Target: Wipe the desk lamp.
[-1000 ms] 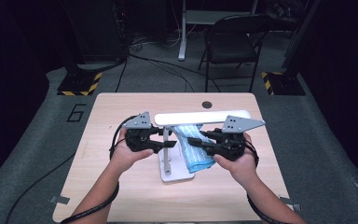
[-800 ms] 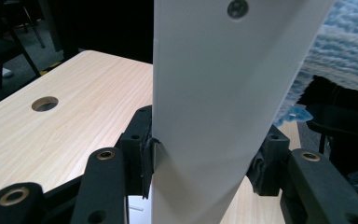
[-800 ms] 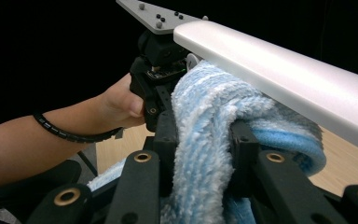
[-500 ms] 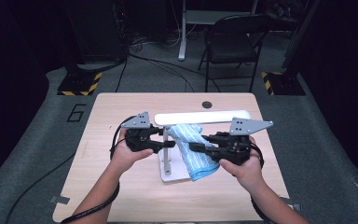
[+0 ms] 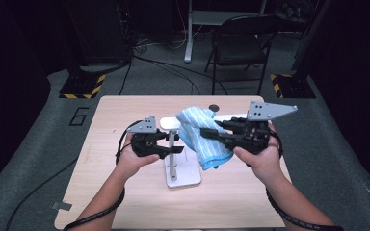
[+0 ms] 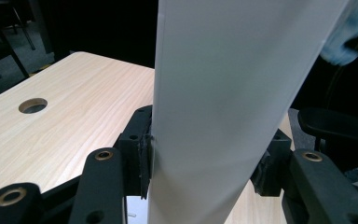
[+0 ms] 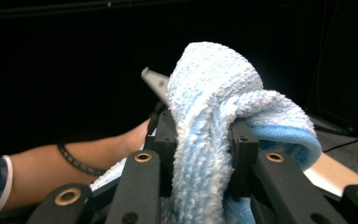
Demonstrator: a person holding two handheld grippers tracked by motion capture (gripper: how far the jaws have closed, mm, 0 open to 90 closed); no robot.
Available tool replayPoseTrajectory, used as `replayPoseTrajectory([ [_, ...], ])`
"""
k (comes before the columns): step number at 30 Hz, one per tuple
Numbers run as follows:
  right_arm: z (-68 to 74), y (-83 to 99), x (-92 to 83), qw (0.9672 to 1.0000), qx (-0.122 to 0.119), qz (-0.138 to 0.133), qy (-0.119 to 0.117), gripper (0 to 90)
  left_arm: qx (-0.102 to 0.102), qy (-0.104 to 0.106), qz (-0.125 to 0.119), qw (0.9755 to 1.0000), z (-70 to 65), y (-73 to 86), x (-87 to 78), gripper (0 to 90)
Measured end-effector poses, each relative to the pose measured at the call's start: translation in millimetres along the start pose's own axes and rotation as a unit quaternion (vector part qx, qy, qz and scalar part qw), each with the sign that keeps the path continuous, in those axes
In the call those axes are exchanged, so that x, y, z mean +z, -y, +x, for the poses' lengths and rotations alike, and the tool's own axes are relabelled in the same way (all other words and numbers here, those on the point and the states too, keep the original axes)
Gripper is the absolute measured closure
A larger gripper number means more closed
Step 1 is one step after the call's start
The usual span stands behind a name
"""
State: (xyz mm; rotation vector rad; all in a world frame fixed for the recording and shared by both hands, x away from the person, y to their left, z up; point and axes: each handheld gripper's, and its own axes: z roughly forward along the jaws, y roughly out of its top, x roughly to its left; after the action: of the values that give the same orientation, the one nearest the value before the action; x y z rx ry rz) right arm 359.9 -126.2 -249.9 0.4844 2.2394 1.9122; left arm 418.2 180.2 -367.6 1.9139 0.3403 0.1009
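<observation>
A white stand with a flat base [image 5: 189, 177] and an upright post [image 5: 172, 161] sits mid-table. My left gripper [image 5: 174, 143] is shut on that post; in the left gripper view the pads [image 6: 145, 151] press both sides of the white post [image 6: 223, 93]. My right gripper [image 5: 206, 133] is shut on a light blue towel [image 5: 198, 130], held bunched above the stand to the right of the post. In the right gripper view the towel [image 7: 214, 107] bulges up between the jaws of the right gripper [image 7: 204, 144] and hangs down below them.
The wooden table [image 5: 125, 110] has a round cable hole [image 5: 214, 107] near its far edge, the hole [image 6: 32, 105] also showing in the left gripper view. A white bar [image 5: 231, 117] runs behind the towel. A folding chair [image 5: 241, 48] stands beyond the table.
The right gripper has risen with the blue towel, lifting it off the stand's base up to the height of the top bar. The left gripper has stayed on the post.
</observation>
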Motion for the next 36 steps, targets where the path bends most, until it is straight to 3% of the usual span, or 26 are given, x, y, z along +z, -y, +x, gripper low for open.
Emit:
replayPoseTrajectory([
  [5, -11.8, -17.4, -0.7, 0.9997, -0.001, -0.017, 0.015, 70.6, 0.000, -0.003, 0.000, 1.0000, -0.3, 0.0, 0.6, 49.9],
  [14, -28.9, -23.6, 7.5, 0.9994, 0.003, -0.013, 0.033, 70.6, -0.002, -0.008, -0.005, 1.0000, -0.9, 1.4, 0.4, 50.0],
  [21, -38.2, -34.8, 9.3, 0.9985, -0.009, -0.011, 0.054, 70.6, 0.000, -0.007, -0.003, 1.0000, -0.8, 0.5, 1.0, 50.0],
  [28, -42.3, -52.3, -3.0, 0.9953, -0.036, -0.022, 0.088, 70.5, 0.000, -0.007, -0.001, 1.0000, -0.9, 0.5, 0.3, 50.0],
  [31, -44.0, -54.0, -6.2, 0.9939, -0.045, -0.019, 0.099, 70.4, -0.002, -0.006, -0.002, 1.0000, -1.3, 0.7, 0.7, 50.0],
  [36, -46.1, -44.8, 0.2, 0.9943, -0.037, -0.008, 0.099, 70.3, -0.003, -0.007, -0.004, 1.0000, -1.1, 0.8, 1.1, 50.0],
])
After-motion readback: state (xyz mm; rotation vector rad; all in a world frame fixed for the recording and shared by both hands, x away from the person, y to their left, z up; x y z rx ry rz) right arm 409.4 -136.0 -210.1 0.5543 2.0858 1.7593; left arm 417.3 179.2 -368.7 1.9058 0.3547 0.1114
